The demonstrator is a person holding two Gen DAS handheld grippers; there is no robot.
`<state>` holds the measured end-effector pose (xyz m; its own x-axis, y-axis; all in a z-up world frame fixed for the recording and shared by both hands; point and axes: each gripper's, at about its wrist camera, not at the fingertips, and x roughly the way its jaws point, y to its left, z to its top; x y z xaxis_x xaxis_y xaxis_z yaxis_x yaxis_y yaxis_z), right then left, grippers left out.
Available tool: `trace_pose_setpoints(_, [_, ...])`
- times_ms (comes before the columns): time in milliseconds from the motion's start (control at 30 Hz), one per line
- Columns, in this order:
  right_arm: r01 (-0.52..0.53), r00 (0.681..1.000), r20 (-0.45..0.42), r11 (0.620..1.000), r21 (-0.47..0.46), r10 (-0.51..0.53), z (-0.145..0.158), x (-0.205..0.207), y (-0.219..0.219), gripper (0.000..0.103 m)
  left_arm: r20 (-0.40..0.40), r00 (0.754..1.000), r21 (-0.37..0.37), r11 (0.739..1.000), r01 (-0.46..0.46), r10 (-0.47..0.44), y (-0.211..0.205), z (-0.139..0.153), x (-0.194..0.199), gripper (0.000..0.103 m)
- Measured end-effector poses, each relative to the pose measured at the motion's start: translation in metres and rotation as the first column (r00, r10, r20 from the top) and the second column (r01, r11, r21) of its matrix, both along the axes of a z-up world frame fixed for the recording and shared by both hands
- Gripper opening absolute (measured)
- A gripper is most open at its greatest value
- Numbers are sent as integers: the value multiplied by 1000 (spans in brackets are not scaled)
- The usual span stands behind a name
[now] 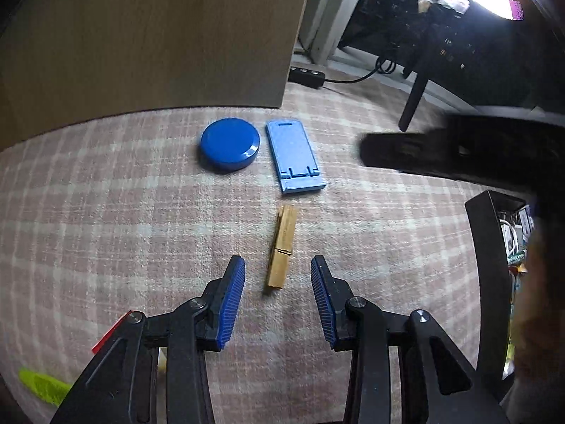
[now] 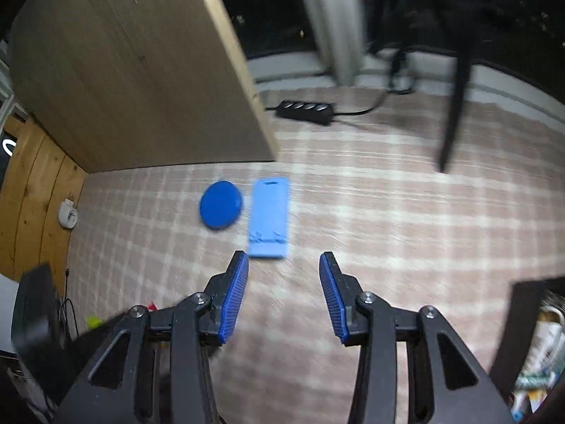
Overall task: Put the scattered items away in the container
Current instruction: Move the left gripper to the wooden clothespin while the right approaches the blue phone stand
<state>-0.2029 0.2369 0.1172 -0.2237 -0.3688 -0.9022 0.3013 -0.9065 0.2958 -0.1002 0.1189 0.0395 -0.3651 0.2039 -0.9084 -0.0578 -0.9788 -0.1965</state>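
Left tool (image 1: 278,282) jaws apart, wooden clothespin (image 1: 281,246) lying on checked cloth (image 1: 106,212) w/ its near end between the blue pads, not touched. Beyond it: light-blue phone stand (image 1: 294,155) flat, round blue lid (image 1: 230,144) just beside on its left. Right tool (image 2: 284,282) also apart, nothing held, stand just ahead of it. Black container (image 1: 489,282) at right, holds white cable & misc packets, blurred.

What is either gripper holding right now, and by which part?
Nothing. The left gripper is open, its fingers either side of the clothespin without touching it; the right gripper is open and empty.
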Motion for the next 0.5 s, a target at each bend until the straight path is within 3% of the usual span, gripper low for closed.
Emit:
trace_pose_setpoints(233, [1,998,62,1000,20,-2,-35,-29,-24,41,10,1000,11,1000,6,-6,0,-11,-7,29])
trace_pose_setpoints(500, [-28,998,60,999,37,26,-45,-36,-39,41,18,999,56,998,-31,30,-2,-18,-7,24])
